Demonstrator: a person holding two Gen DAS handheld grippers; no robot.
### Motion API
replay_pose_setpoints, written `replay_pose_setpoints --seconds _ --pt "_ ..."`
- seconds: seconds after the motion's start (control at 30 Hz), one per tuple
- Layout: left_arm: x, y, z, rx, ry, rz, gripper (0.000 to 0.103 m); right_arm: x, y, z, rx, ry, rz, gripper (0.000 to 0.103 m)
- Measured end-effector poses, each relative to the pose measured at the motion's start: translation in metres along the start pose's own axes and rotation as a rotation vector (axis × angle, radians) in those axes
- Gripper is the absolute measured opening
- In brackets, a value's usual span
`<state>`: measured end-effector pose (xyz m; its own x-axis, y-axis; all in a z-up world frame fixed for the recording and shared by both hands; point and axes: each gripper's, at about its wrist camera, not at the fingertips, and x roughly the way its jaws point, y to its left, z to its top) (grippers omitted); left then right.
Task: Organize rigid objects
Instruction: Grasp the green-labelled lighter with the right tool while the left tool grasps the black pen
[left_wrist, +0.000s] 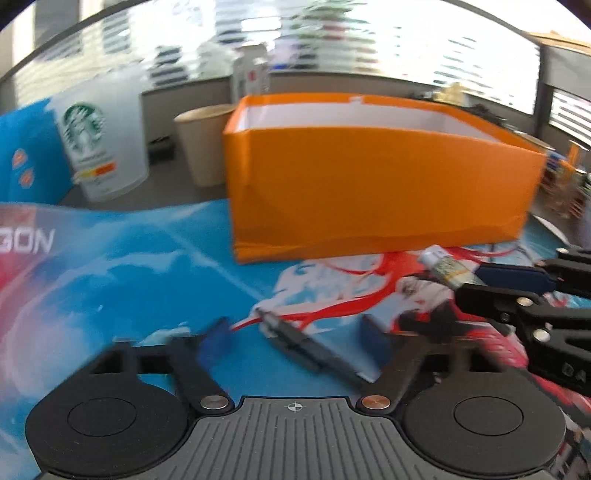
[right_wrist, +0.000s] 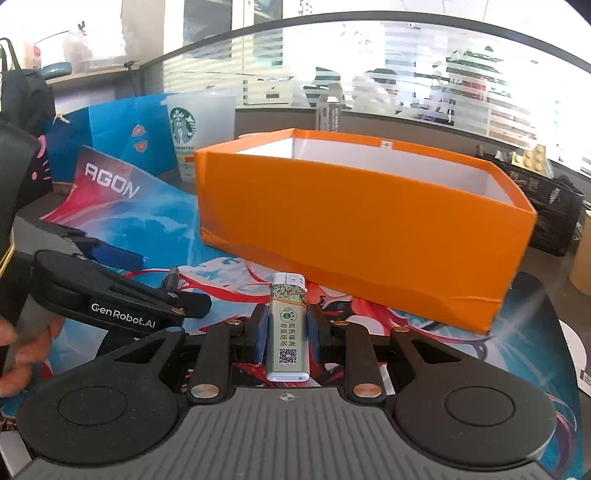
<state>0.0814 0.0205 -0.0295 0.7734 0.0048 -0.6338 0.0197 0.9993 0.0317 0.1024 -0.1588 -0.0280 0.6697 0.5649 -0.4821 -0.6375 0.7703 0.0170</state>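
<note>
An open orange box (left_wrist: 373, 184) with a white inside stands on the printed desk mat; it also shows in the right wrist view (right_wrist: 354, 229). My right gripper (right_wrist: 286, 332) is shut on a green and white lighter (right_wrist: 287, 328), held just above the mat in front of the box. The lighter also shows at the right of the left wrist view (left_wrist: 448, 267). My left gripper (left_wrist: 295, 336) is open, its blue pads either side of a dark pen-like object (left_wrist: 306, 347) lying on the mat. The pen's tip shows in the right wrist view (right_wrist: 171, 278).
A Starbucks cup (left_wrist: 99, 136) and a beige paper cup (left_wrist: 203, 144) stand left of the box. A blue paper bag (right_wrist: 122, 140) stands at the back left. A black basket (right_wrist: 546, 206) sits right of the box. A glass partition runs behind the desk.
</note>
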Motion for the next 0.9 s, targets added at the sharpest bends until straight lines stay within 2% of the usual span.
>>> replay_pose_setpoints --seconds 0.07,0.1,0.23,0.4,0.5,0.73,0.9 --pt "-0.001 -0.002 0.001 0.025 0.002 -0.010 0.017 -0.003 -0.002 -0.002 0.002 -0.004 -0.002 0.021" --pt "-0.003 0.000 0.000 0.027 0.009 -0.027 0.013 -0.003 -0.002 -0.002 0.002 -0.005 -0.003 0.021" --pt "-0.007 0.013 0.000 -0.018 0.040 -0.079 0.013 -0.007 -0.003 -0.003 0.011 -0.016 -0.009 0.021" --pt "-0.012 0.021 -0.001 -0.037 0.041 -0.064 0.012 -0.008 -0.001 -0.004 0.012 -0.027 -0.012 0.021" --pt "-0.020 0.017 0.002 -0.005 0.005 -0.056 0.012 -0.008 0.001 -0.004 0.014 -0.028 -0.011 0.021" --pt "-0.041 0.010 0.013 0.007 -0.062 -0.117 0.012 -0.012 0.002 -0.002 0.022 -0.048 -0.016 0.021" --pt "-0.058 0.008 0.023 0.009 -0.134 -0.127 0.012 -0.015 0.002 0.001 0.019 -0.061 -0.027 0.021"
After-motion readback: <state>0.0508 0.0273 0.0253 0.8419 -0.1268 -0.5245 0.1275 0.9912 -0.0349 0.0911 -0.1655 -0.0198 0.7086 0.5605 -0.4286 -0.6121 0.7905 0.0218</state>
